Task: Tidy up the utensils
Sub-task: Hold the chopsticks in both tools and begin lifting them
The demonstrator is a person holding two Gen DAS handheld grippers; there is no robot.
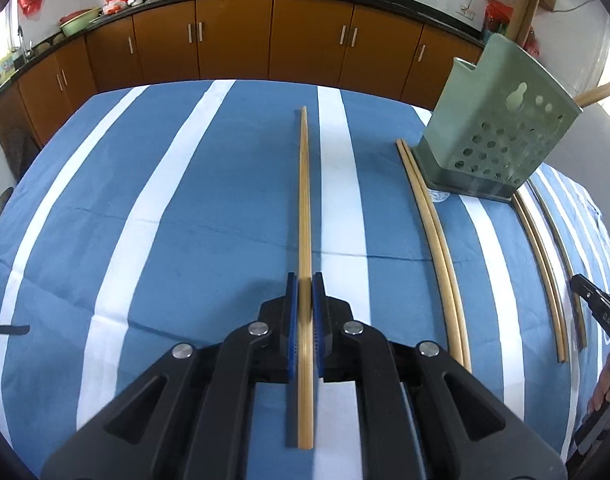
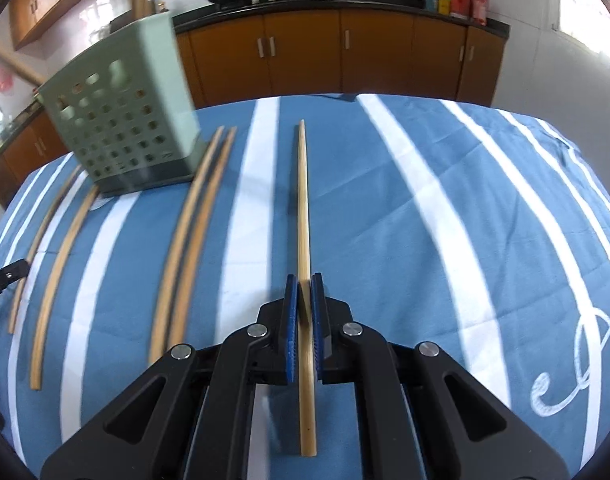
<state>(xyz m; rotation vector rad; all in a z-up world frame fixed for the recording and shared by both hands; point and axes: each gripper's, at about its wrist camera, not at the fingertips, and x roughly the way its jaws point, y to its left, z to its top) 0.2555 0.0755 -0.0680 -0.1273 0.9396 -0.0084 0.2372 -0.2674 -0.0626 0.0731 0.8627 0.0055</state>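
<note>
The left gripper (image 1: 304, 286) has its blue pads pinched on a pair of bamboo chopsticks (image 1: 304, 200), gripped near the thick ends so the tips project forward over the striped tablecloth (image 1: 145, 220). The right gripper (image 2: 304, 286) is likewise pressed tight on a single chopstick (image 2: 303, 208), also held near its butt end. This hold likely serves insertion: the long free length can be tipped into the holder tip-first.

The green perforated holder (image 2: 121, 128) stands upright toward the table's far edge, between the two grippers — within reach of either. Two loose pairs (image 1: 433, 232) (image 1: 541, 248) lie flat on the cloth flanking its base, roughly parallel, not yet collected. Their lengthwise layout appears to suit a grasp from the near end.
</note>
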